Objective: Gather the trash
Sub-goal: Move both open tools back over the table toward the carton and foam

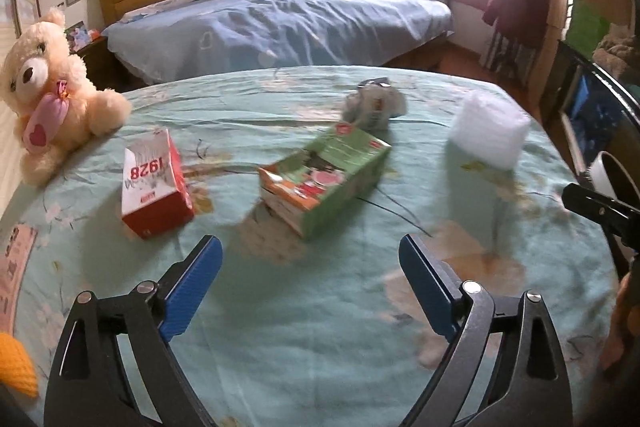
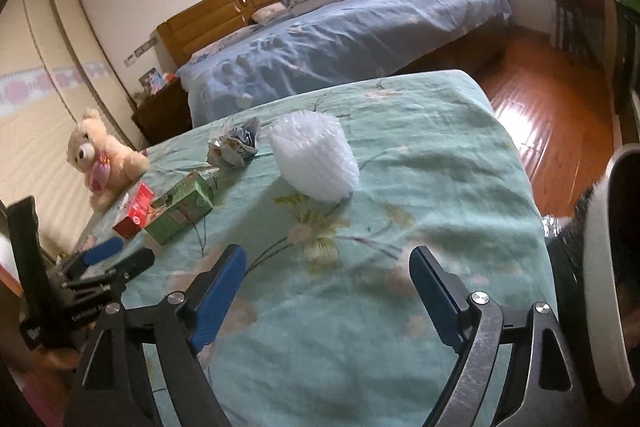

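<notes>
On the green flowered bed cover (image 1: 320,307) lie a red and white box marked 1928 (image 1: 154,183), a green carton (image 1: 324,179), a crumpled wrapper (image 1: 374,105) and a white bubble-wrap roll (image 1: 488,131). My left gripper (image 1: 310,251) is open and empty, just short of the green carton. My right gripper (image 2: 328,263) is open and empty, a way in front of the bubble-wrap roll (image 2: 314,159). The right wrist view also shows the wrapper (image 2: 234,145), the green carton (image 2: 180,207), the red box (image 2: 134,209) and the left gripper (image 2: 116,255).
A cream teddy bear (image 1: 48,99) sits at the bed's left edge. A white bin rim (image 2: 604,267) stands off the right side, over the wooden floor (image 2: 552,99). A second bed with a blue sheet (image 1: 280,23) lies beyond.
</notes>
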